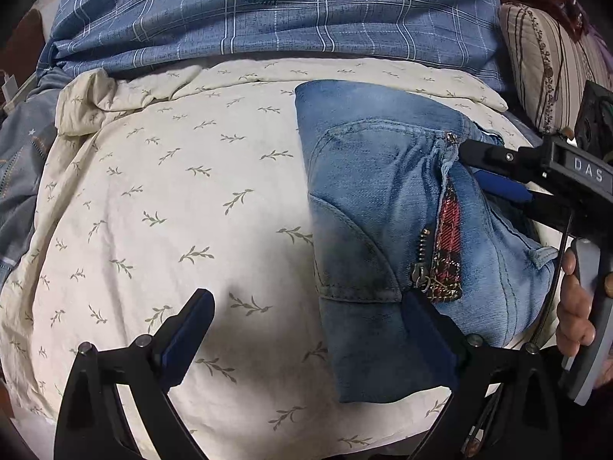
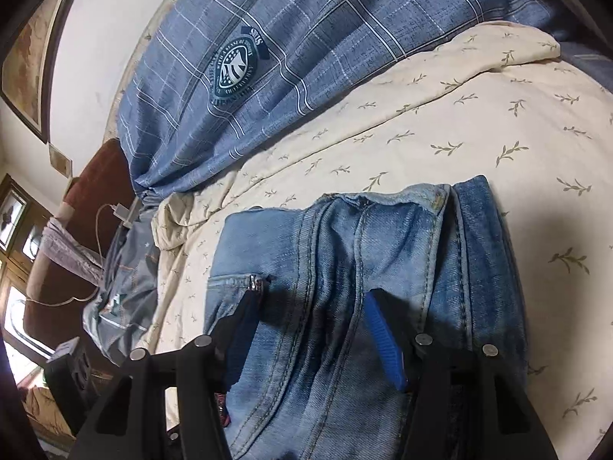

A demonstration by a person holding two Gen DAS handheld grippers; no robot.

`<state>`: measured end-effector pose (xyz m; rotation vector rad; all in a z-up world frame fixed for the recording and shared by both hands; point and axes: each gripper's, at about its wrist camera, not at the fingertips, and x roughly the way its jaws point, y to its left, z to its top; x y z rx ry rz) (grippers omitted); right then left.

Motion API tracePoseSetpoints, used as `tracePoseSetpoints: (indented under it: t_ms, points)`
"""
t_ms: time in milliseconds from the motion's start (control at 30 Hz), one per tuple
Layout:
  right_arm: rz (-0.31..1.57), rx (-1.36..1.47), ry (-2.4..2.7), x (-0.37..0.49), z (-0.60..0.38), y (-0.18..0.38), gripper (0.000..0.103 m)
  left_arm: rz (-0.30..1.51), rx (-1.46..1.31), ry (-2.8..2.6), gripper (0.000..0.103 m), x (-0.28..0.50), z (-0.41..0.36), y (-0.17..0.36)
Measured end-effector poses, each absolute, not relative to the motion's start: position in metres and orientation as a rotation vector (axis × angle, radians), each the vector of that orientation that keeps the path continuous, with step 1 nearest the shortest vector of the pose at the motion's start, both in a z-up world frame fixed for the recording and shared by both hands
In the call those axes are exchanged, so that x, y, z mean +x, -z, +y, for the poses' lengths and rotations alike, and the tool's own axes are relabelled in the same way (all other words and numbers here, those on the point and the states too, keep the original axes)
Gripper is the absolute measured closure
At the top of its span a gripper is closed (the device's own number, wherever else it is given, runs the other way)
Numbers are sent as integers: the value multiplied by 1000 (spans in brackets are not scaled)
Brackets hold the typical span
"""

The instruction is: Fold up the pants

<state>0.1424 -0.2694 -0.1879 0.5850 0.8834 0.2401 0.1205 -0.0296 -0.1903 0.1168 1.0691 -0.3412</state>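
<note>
The jeans lie in a compact folded bundle on the cream bedspread of the bed. My left gripper is spread wide, one finger touching the bundle's near edge. My right gripper is also spread, pressing on the denim and gripping nothing. To finish well, I should flatten the bundle evenly, then lift both hands straight off.
</note>
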Motion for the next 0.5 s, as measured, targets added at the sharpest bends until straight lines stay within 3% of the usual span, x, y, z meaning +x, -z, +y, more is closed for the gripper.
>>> tracePoseSetpoints:
  t_ms: [500]
  points:
    - [677, 667, -148, 96, -321, 153, 40, 879, -67, 341, 4, 110, 10, 129]
